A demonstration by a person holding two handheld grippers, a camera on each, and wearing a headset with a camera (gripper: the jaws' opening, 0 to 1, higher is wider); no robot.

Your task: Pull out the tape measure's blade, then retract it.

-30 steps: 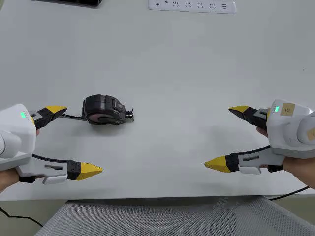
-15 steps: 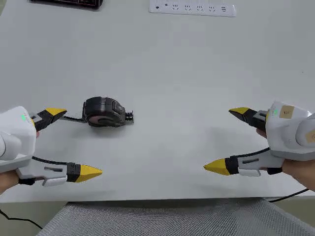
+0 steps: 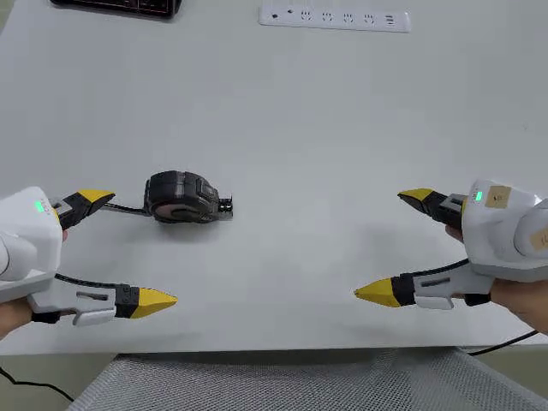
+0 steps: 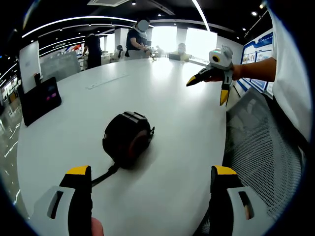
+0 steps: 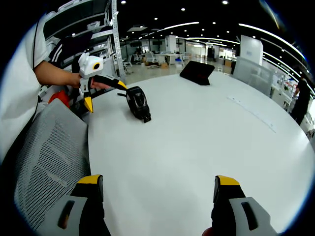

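A black tape measure (image 3: 181, 197) lies on the white table (image 3: 300, 128), its blade tip pointing right and a black wrist strap trailing left. The left gripper (image 3: 133, 248) stands open at the table's near left, its far yellow fingertip just left of the strap. In the left gripper view the tape measure (image 4: 127, 138) sits ahead between the open jaws of the left gripper (image 4: 150, 172). The right gripper (image 3: 396, 244) is open at the near right, far from the tape measure (image 5: 138, 103), with nothing between the jaws of the right gripper (image 5: 157, 181).
A white power strip (image 3: 336, 16) lies at the table's far edge, and a dark flat device (image 3: 116, 7) sits at the far left. A grey mesh chair back (image 3: 282, 381) is below the near table edge. People stand in the background of the left gripper view.
The head camera tilted slightly, so the whole picture shifted down. The left gripper edged a little lower and left. The tape measure and the right gripper stayed put.
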